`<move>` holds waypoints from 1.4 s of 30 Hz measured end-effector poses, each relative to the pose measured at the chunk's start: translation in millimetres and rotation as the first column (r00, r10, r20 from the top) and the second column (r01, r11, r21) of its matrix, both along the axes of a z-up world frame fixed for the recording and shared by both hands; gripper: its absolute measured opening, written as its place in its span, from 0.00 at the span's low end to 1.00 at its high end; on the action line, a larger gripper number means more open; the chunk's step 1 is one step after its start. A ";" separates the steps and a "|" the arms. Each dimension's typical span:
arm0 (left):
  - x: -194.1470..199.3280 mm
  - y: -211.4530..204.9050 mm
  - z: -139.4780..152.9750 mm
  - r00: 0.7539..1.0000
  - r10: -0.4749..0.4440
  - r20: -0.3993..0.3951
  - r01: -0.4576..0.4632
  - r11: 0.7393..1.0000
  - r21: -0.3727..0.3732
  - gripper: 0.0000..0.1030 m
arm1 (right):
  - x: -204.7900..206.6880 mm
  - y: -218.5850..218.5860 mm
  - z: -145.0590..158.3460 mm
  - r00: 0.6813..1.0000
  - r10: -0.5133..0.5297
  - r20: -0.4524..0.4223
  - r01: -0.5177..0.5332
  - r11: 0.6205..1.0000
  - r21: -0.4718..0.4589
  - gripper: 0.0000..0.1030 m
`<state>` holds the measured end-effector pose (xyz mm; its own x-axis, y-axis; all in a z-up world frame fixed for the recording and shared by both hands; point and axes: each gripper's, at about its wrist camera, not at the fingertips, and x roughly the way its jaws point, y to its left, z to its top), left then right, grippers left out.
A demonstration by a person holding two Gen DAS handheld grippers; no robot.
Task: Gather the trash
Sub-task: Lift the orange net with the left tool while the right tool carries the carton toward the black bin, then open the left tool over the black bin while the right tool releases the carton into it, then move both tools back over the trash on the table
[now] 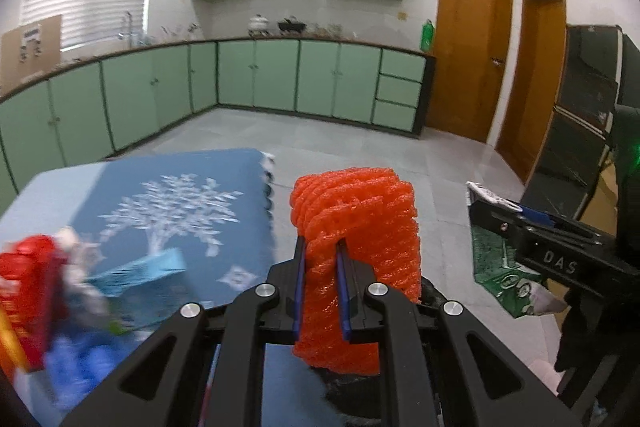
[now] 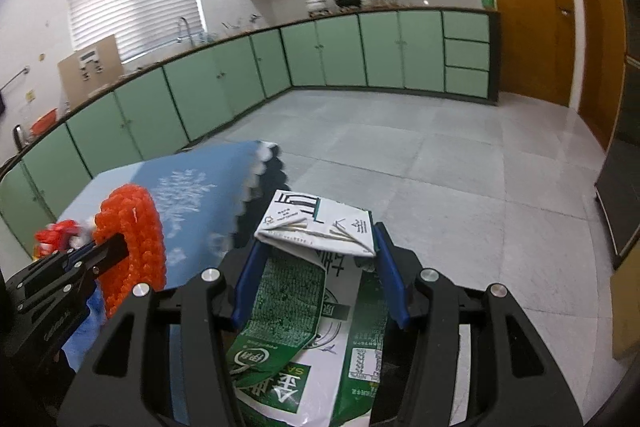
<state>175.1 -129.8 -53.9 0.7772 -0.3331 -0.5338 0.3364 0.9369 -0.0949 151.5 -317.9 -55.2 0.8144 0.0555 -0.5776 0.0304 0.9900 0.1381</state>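
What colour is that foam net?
Bright orange foam net, clearest in the left wrist view.

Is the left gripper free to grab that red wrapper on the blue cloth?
Probably not yet: the left gripper is shut on the orange foam net, so it would have to drop that first. The red wrapper itself looks uncovered.

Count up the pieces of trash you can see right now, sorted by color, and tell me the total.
Orange: 1, the foam net held by the left gripper.
Green and white: 1, the flattened carton held by the right gripper.
Red: 1, a blurred wrapper on the blue tablecloth.
Total: 3.
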 end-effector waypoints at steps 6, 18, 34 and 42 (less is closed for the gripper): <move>26.0 -36.2 -29.5 0.994 -0.061 -0.089 0.062 0.998 0.012 0.19 | 14.1 -31.6 -33.3 0.997 -0.059 -0.057 0.059 0.998 -0.008 0.58; 20.7 -30.4 -25.9 0.994 -0.061 -0.088 0.062 0.998 0.015 0.47 | 6.2 -41.0 -32.1 0.992 -0.119 -0.035 0.118 0.993 -0.026 0.84; -72.2 118.9 25.0 0.972 0.230 0.057 -0.234 0.969 0.080 0.54 | -37.2 94.6 16.8 0.991 0.107 0.086 -0.107 0.994 -0.004 0.88; -107.6 186.4 13.2 0.927 0.369 0.067 -0.374 0.919 0.127 0.54 | -61.1 184.9 14.7 0.951 0.293 0.099 -0.294 0.956 -0.002 0.88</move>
